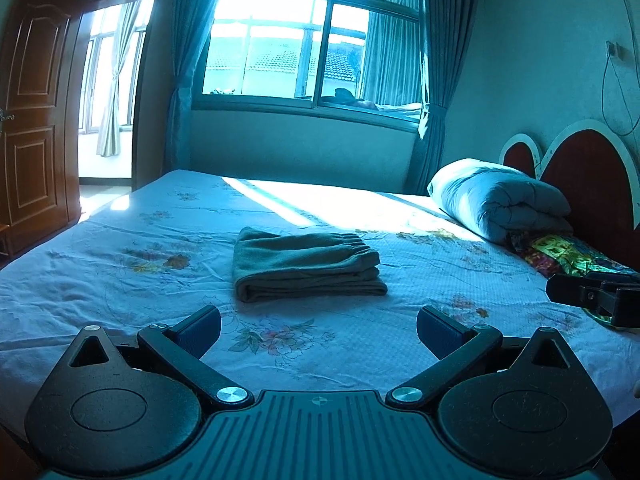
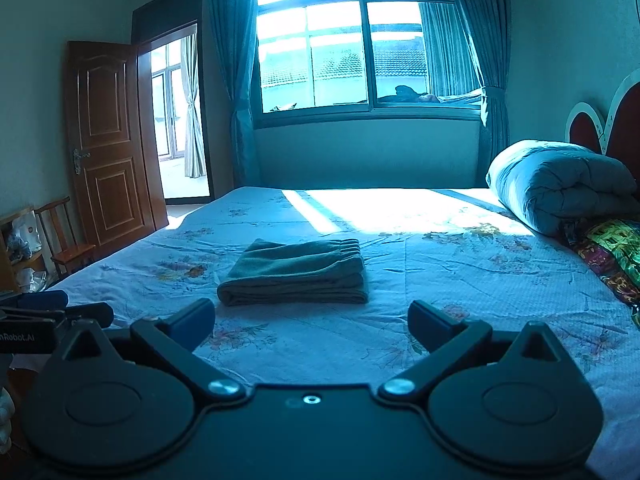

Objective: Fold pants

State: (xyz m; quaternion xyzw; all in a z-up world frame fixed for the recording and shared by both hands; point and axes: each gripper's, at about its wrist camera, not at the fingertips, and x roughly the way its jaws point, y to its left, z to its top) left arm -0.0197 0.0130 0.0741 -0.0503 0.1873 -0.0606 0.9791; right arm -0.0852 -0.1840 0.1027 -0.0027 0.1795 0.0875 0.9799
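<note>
The grey-green pants (image 1: 306,266) lie folded into a compact rectangle in the middle of the bed (image 1: 120,280), elastic waistband on top at the right; they also show in the right wrist view (image 2: 296,274). My left gripper (image 1: 319,334) is open and empty, held over the near part of the bed, short of the pants. My right gripper (image 2: 312,328) is open and empty too, also short of the pants. The right gripper shows at the right edge of the left wrist view (image 1: 592,294); the left gripper shows at the left edge of the right wrist view (image 2: 52,316).
A rolled grey quilt (image 1: 500,204) and a colourful cloth (image 1: 568,256) lie by the red headboard (image 1: 588,168) on the right. A window with curtains (image 1: 312,40) is behind the bed. An open wooden door (image 2: 108,140) and a chair (image 2: 68,240) stand at the left.
</note>
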